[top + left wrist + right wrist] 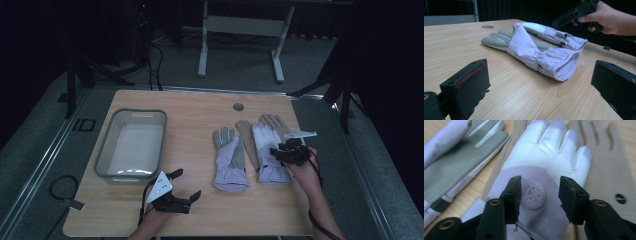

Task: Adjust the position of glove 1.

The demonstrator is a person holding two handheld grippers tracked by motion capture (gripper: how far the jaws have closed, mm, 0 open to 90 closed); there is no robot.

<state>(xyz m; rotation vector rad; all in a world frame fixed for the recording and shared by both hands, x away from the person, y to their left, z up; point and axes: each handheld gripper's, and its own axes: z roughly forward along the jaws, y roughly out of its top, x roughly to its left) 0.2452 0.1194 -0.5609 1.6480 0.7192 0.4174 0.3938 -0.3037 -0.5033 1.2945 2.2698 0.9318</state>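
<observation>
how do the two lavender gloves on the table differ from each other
The left glove lies with its grey palm side up and its back flap folded over; the right glove lies white back up, showing a round emblem. The left glove rests straight on the table; the right glove lies atop a beige glove. Both share lavender cuffs.

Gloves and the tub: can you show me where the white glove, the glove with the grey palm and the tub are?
white glove (534,195): right gripper view, on its round badge.
grey-palm glove (231,160): high view, on the lilac back of the glove.
tub (131,180): high view, on its near rim.
</observation>
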